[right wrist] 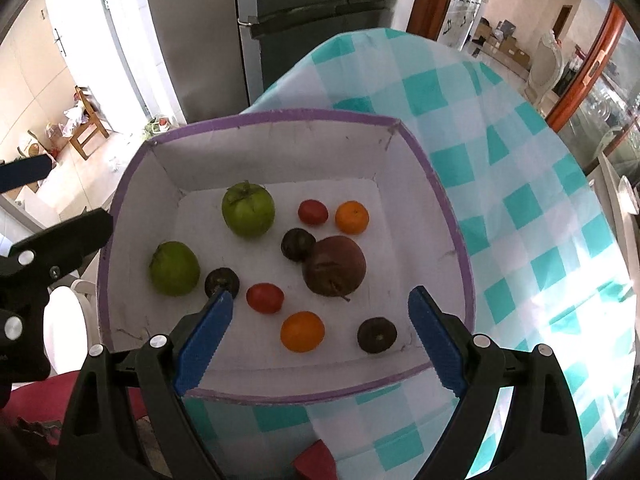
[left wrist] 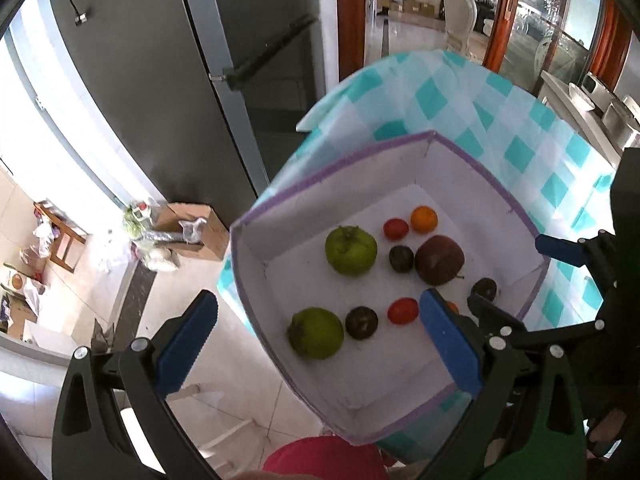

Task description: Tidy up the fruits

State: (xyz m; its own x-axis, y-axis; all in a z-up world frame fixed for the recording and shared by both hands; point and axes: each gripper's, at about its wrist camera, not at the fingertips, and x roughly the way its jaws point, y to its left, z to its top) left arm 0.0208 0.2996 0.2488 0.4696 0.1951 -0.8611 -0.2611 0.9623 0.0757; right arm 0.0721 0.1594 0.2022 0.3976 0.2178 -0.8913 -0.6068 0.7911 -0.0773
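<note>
A table under a teal-and-white checked cloth (right wrist: 500, 168) stands on a pale tiled floor before a grey refrigerator (right wrist: 304, 4). On it sits a white box with purple rim (right wrist: 280, 115) holding the fruits: two green ones (right wrist: 248, 210), two red, two orange (right wrist: 302, 331), three small dark ones and a large brown one (right wrist: 335, 266). No writing is legible. The left view alone shows a cardboard carton (left wrist: 192, 232) on the floor. Left gripper (left wrist: 316, 344) and right gripper (right wrist: 316, 338) both hang spread wide above the box, holding nothing.
</note>
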